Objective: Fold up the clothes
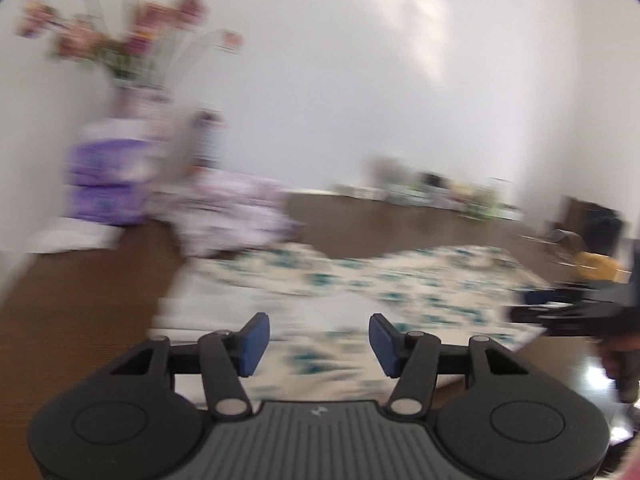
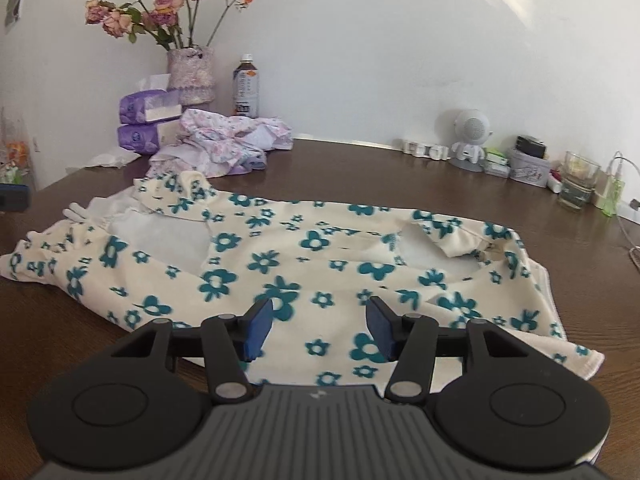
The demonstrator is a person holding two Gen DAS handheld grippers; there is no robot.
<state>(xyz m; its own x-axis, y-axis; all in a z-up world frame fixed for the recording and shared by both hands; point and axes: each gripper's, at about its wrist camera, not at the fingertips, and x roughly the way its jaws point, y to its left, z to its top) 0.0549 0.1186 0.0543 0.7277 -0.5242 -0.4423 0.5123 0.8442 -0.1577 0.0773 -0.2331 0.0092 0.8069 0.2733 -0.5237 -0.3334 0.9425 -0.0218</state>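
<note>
We hold both tongs above the dark wooden surface [image 2: 360, 168]. The right tongs [image 2: 319, 330] hang with their blue pads wide apart, nothing between them, just over the near edge of the cream garment [image 2: 280, 264] printed with teal flowers. That garment lies spread across the middle of the surface, partly folded over itself, with white lining showing at left and right.

The left view is badly blurred. There the left tongs [image 1: 319, 344] also stand apart and empty, low over the same garment [image 1: 360, 280]. At the right edge of that view we see part of the other black tool [image 1: 568, 312], too smeared to read.

Behind the cream garment, a crumpled pale purple floral garment [image 2: 224, 140] sits near the wall. Beside it: two stacked purple tissue packs [image 2: 148, 118], a vase of dried pink roses [image 2: 192, 74], and a capped bottle [image 2: 245, 88]. Along the wall to the right stand a small white round-headed gadget [image 2: 470, 140], a tin [image 2: 528, 168] and a glass [image 2: 578, 184], well apart from the clothes.
</note>
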